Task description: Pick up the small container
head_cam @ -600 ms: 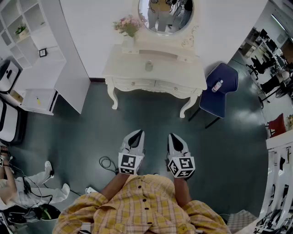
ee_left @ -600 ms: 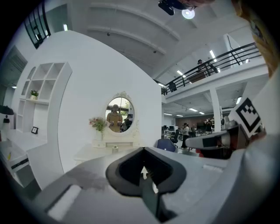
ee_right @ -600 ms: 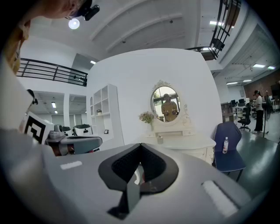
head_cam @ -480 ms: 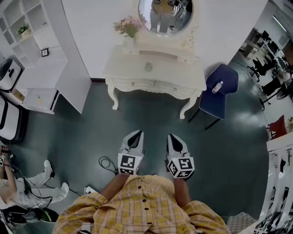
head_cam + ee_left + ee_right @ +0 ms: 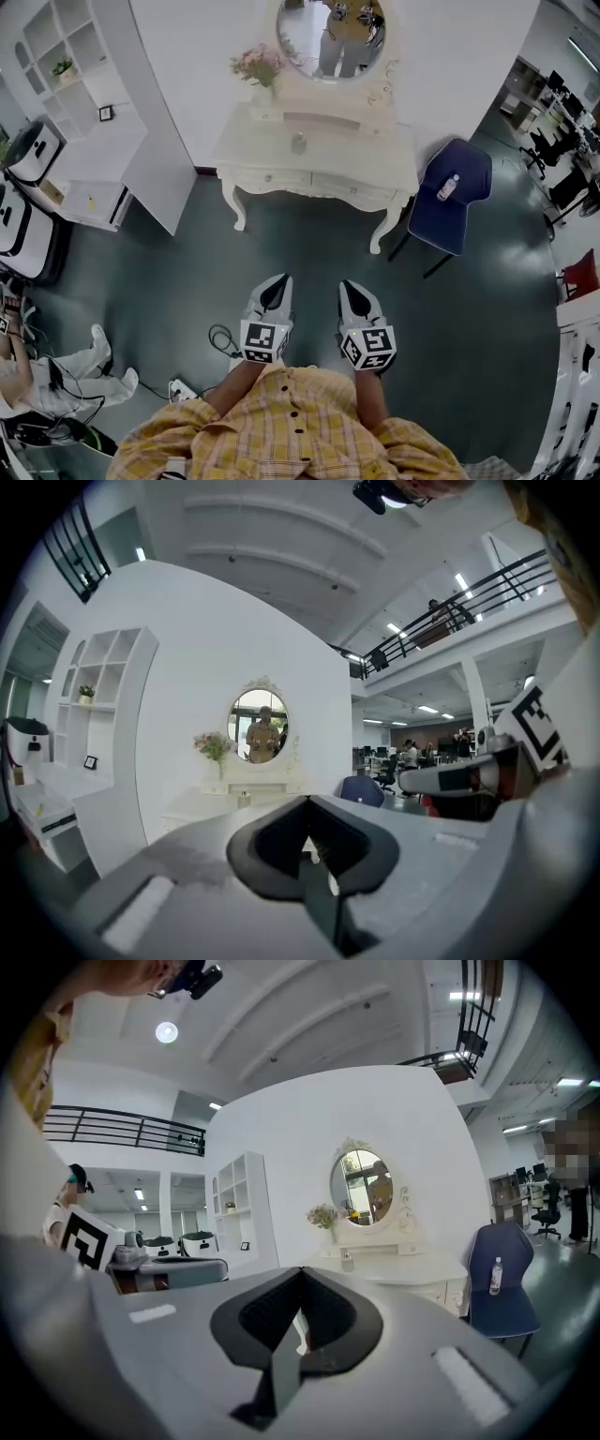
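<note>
With your left gripper [image 5: 277,281] and right gripper [image 5: 346,285] both closed and empty, reaching the small grey container [image 5: 298,142] mid-far on the white table [image 5: 375,171] unopened could topple it.

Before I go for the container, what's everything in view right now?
small container: one, greyish, on the dressing table top, below the mirror
dressing table: one, white, against the far wall
mirror: one, oval, white frame, above the table
flowers: one bunch, pink, at the table's back left
chair: one, dark blue, right of the table
bottle: one, clear, on the chair
shelf unit: one, white, left of the table
cable: one, black, on the floor, lower left
left gripper: grey, shut, empty, well short of the table
right gripper: grey, shut, empty, alongside the left one
shirt: yellow plaid, bottom edge
</note>
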